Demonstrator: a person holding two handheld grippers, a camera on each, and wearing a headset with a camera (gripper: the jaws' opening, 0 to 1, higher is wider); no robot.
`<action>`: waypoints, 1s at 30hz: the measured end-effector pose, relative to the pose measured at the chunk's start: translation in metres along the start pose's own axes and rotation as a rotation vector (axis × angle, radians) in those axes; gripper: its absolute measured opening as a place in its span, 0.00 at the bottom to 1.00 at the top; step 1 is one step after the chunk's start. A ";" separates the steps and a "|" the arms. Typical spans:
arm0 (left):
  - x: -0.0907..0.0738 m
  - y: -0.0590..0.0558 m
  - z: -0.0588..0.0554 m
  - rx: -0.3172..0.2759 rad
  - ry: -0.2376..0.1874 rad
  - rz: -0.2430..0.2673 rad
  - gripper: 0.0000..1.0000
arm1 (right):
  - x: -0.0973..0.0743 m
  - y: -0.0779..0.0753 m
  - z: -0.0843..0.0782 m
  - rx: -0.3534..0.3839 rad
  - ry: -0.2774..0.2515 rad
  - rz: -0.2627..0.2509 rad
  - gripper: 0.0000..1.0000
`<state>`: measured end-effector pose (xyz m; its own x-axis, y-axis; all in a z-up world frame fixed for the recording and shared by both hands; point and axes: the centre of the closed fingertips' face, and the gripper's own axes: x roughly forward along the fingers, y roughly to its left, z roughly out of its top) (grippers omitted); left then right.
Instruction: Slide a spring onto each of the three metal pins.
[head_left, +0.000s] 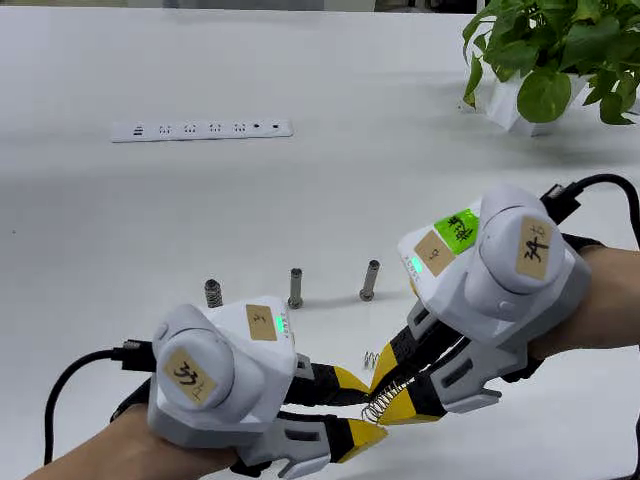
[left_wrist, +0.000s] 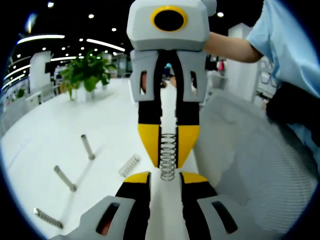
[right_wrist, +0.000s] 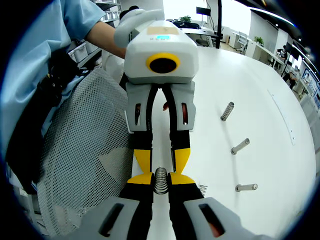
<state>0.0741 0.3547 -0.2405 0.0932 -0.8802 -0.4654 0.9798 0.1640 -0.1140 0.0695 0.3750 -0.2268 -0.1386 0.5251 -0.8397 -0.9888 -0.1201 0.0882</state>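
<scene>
- Head view: the white bench (head_left: 120, 220) carries three pins. The left pin (head_left: 213, 292) already wears a spring, while the middle pin (head_left: 296, 288) and right pin (head_left: 370, 280) stand bare.
- My right gripper (right_wrist: 160, 179) is clamped on the held spring (left_wrist: 168, 152). My left gripper (left_wrist: 165, 177) has its jaws slightly apart around that spring's end (re-gripping, I judge).
- A loose spring (head_left: 370, 357) lies near the tips.
- Next I must line the held spring's bore over a bare pin.
</scene>
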 end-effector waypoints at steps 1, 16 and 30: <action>-0.002 0.001 -0.001 -0.003 0.001 0.006 0.25 | 0.000 -0.001 0.001 -0.001 -0.001 0.000 0.12; -0.045 0.037 -0.026 -0.105 -0.020 0.252 0.64 | 0.003 -0.017 -0.003 -0.037 0.032 -0.027 0.12; -0.086 0.064 -0.047 -0.197 -0.009 0.432 0.99 | -0.011 -0.044 -0.001 -0.040 0.047 -0.083 0.12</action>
<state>0.1202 0.4614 -0.2490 0.4870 -0.7164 -0.4995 0.7992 0.5962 -0.0760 0.1146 0.3737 -0.2218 -0.0527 0.4950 -0.8673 -0.9937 -0.1122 -0.0037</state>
